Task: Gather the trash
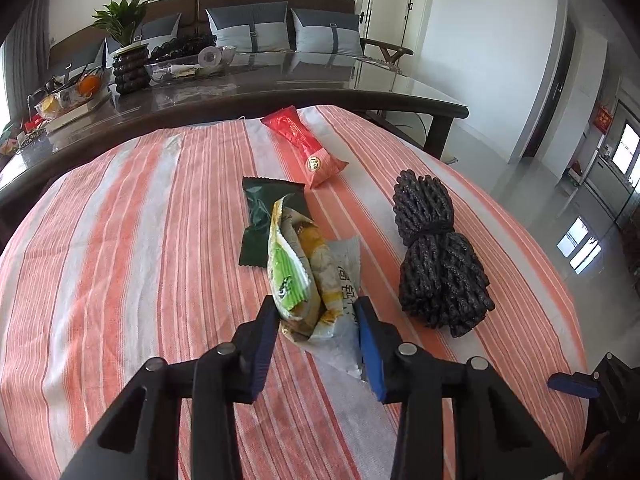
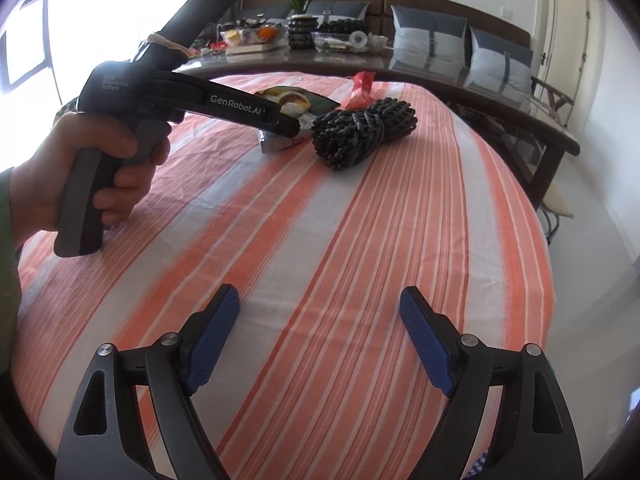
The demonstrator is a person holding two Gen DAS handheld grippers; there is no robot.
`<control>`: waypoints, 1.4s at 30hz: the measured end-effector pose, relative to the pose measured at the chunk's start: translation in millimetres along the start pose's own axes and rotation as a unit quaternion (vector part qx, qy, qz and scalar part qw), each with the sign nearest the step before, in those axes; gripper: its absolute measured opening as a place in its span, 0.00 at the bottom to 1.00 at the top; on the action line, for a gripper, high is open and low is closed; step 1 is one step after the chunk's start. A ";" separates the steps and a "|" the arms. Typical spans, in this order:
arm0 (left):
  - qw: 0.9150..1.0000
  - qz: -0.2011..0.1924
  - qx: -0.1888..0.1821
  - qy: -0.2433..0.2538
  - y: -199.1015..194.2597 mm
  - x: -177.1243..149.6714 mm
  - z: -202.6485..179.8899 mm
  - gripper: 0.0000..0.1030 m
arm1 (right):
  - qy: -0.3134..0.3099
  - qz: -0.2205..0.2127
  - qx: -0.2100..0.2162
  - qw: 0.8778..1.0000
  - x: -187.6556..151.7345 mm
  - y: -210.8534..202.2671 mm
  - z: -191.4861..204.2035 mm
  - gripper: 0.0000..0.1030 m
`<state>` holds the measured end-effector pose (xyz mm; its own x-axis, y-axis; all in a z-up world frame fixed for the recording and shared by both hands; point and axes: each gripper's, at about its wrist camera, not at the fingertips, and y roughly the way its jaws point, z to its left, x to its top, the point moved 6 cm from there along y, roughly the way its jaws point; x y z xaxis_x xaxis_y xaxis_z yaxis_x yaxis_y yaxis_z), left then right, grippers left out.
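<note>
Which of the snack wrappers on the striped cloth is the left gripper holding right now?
The crumpled green, yellow and white wrapper, pinched by the left gripper. The dark green wrapper behind it and the red wrapper farther back lie free.

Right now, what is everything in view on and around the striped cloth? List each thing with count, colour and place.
crumpled wrappers: a bunch, green, yellow and white, mid-cloth, between the left jaws
flat packet: one, dark green, under and behind the bunch
sealed packet: one, red, far side of cloth
mesh bundle: one, black, tied, right of the wrappers
striped cloth: one, orange and white, covering the surface
glass table: one, dark-framed, behind the cloth, holding a plant, bowls and fruit
sofa cushions: several, grey, behind the table
left gripper: black, blue pads, shut on the wrappers
right gripper: open over bare cloth
</note>
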<state>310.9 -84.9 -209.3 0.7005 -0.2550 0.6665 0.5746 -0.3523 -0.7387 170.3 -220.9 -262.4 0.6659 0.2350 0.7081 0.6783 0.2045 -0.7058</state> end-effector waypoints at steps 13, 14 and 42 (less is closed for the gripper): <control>0.998 0.007 0.049 -0.040 -81.8 -59.8 42.4 0.33 | 0.001 -0.001 0.002 1.000 0.1 1.0 -0.6 0.83; 0.998 0.008 0.052 -0.042 -84.7 -64.5 44.8 0.33 | 0.002 0.000 0.002 1.000 0.1 1.1 -0.7 0.83; 0.997 0.034 0.069 -0.026 -70.2 -93.5 46.1 0.76 | 0.196 0.059 -0.085 0.975 114.8 90.5 -30.2 0.80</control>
<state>224.6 5.2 -224.4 0.7582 -0.2258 0.6117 0.5762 -0.2071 -0.7906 317.5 -204.1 -244.3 0.7871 -0.1416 0.6004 0.6097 0.0307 -0.7920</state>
